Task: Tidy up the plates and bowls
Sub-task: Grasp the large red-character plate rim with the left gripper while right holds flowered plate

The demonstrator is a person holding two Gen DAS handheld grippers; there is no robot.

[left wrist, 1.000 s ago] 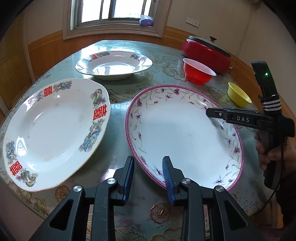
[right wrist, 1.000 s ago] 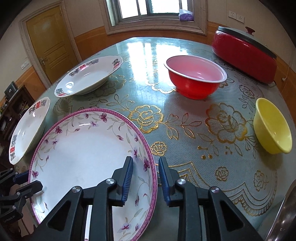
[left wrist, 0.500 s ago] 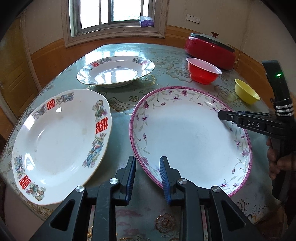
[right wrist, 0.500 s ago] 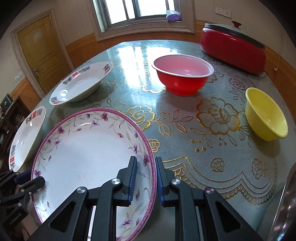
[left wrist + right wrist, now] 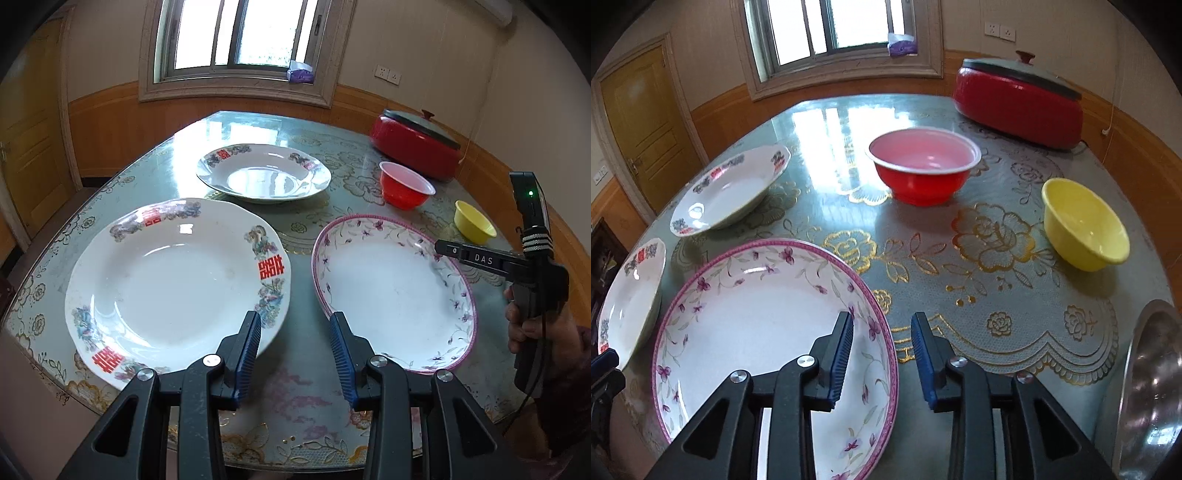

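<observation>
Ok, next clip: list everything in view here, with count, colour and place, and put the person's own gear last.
purple-rimmed plate: 1, white with purple flowers, near edge, under the right gripper
double-happiness plates: 2, white with red characters, one near left, one farther back
red bowl: 1, red, mid table
yellow bowl: 1, yellow, right side
red pot: 1, red with dark lid, far right
metal dish: 1, silver, near right edge, cut off
table: 1, green cloth with gold flowers
purple packet: 1, on windowsill
left gripper: open, between two plates
right gripper: open, astride the purple-rimmed plate's rim
hand: 1, holding the right gripper
</observation>
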